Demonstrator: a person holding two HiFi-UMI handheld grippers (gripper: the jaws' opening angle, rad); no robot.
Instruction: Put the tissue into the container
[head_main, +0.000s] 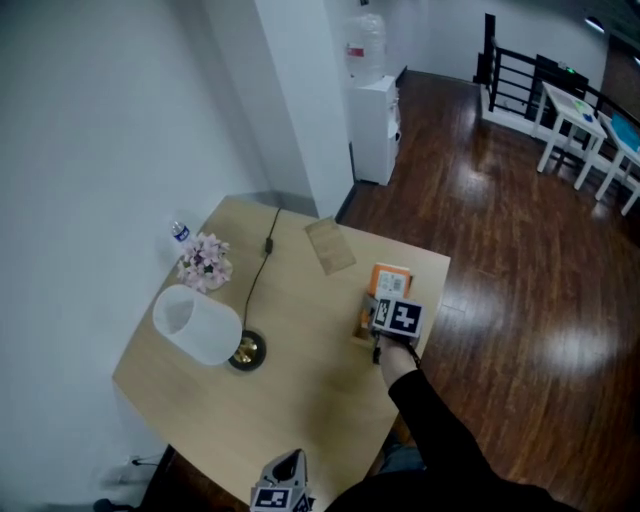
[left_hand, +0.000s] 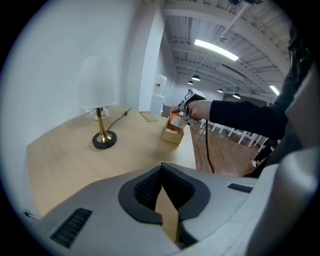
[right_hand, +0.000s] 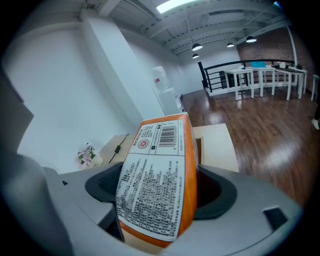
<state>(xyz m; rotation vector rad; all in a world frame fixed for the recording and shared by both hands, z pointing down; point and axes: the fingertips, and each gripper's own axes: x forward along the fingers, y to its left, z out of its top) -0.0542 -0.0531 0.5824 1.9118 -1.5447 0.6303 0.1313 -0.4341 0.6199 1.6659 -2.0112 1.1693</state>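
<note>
A slip at the rim is judged the main risk. At the lower centre of the head view, the left gripper (left_hand: 161, 167) is held idle with its jaws closed on nothing, so the small wooden box (left_hand: 173, 135) on the table (head_main: 300, 400) is left unsteadied. Further right, an orange pack of tissues (right_hand: 157, 180) is clamped between the jaws of the right gripper (head_main: 385, 305) and carried at a tilt just over the box. If the pack is lowered at this angle, a corner could be caught on the box wall and the pack left propped there. The box also stands close to the table's right edge and could be pushed towards the floor.

The left gripper is kept low by the near edge of the table, aimed across it towards the lamp (head_main: 205, 328) at centre left. The right arm, in a dark sleeve (head_main: 440, 430), is stretched up from the lower right of the frame, and its gripper is pointed away over the box.
</note>
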